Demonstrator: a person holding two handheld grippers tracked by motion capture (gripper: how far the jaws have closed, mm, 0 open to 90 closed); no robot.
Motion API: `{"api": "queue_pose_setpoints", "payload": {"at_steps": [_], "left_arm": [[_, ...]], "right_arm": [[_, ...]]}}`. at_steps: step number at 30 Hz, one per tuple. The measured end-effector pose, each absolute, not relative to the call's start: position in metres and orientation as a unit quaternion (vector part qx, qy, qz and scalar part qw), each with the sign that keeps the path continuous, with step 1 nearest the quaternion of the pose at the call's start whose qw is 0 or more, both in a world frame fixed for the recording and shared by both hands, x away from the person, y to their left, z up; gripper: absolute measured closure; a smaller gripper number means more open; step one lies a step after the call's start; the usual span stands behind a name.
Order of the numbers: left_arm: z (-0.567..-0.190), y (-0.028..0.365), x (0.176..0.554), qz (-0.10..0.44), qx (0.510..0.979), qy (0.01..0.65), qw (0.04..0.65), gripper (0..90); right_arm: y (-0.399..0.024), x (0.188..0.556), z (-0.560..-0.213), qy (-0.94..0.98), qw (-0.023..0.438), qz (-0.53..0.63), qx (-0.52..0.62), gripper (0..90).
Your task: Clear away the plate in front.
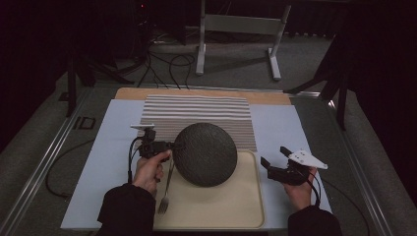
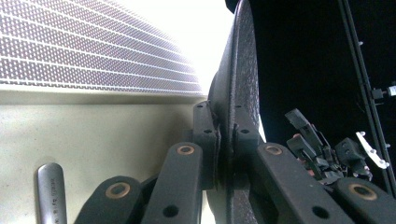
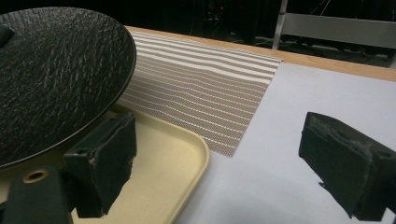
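While clamped: plate between left tool pads

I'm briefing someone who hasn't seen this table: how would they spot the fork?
Start at the cream tray at the near edge of the table. On its left side, beside the dark round plate, lies the fork, tines toward the person. It is the one slim, shiny metal thing there, just right of the hand with the left hand-held gripper.

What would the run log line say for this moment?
left gripper: shut on plate rim, plate tilted over tray | right gripper: open, empty, right of tray | fork: on tray | placemat: behind
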State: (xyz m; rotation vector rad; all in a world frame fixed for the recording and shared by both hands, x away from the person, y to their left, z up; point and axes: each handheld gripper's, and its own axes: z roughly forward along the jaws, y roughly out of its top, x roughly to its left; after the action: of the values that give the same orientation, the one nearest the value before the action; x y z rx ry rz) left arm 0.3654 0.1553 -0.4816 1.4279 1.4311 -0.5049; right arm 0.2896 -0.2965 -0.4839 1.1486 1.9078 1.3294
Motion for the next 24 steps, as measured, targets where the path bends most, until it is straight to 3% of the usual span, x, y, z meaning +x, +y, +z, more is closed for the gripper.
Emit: {"api": "queue_pose_setpoints", "payload": {"at_steps": [24], "left_arm": [[-0.488, 0.154, 0.352, -0.221, 0.597, 0.585, 0.502, 85.5]], "right_arm": [[-0.296, 0.290, -0.484, 0.708, 0.271, 0.493, 0.426, 11.4]]}}
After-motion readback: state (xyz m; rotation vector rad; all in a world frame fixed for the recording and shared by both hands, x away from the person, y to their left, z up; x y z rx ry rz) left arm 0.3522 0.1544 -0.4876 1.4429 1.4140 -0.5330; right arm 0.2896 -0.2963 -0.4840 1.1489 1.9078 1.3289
